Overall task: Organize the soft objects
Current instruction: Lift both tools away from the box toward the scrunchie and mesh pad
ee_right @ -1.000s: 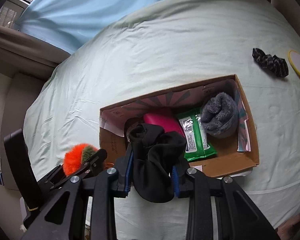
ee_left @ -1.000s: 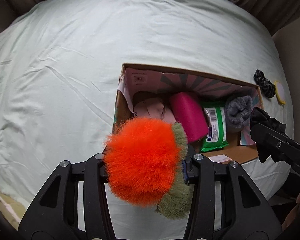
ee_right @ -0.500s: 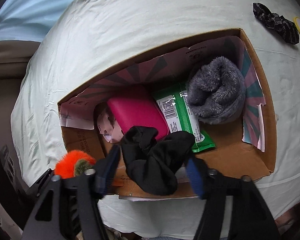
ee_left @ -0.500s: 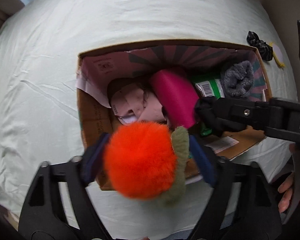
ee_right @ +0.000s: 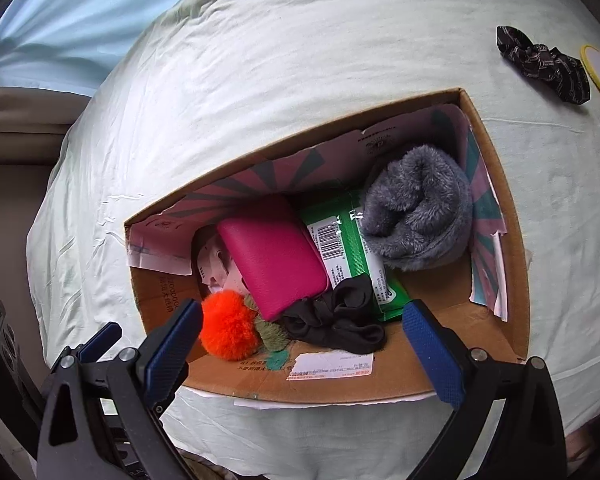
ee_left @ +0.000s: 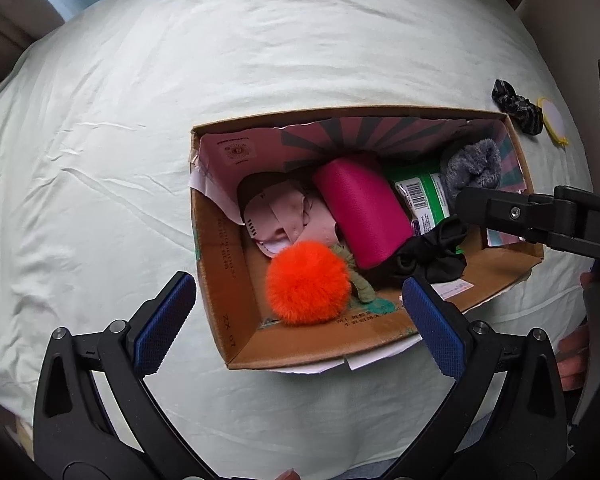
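A cardboard box (ee_left: 236, 320) sits on a pale green bedsheet (ee_left: 260, 60). The left gripper (ee_left: 300, 312) hangs over the box's near end, its jaws just opened wide and empty; the orange pompom (ee_left: 306, 282) lies below on the box floor, beside a pink pouch (ee_left: 360, 216). The right gripper (ee_right: 300, 332) has likewise just spread its jaws, with nothing between them; the black sock (ee_right: 336, 320) rests in the box against the pouch and a green wipes pack (ee_right: 352, 240). A grey fluffy sock (ee_right: 420, 208) lies at the far end. A dark scrunchie (ee_right: 544, 64) lies on the sheet, well apart from the box.
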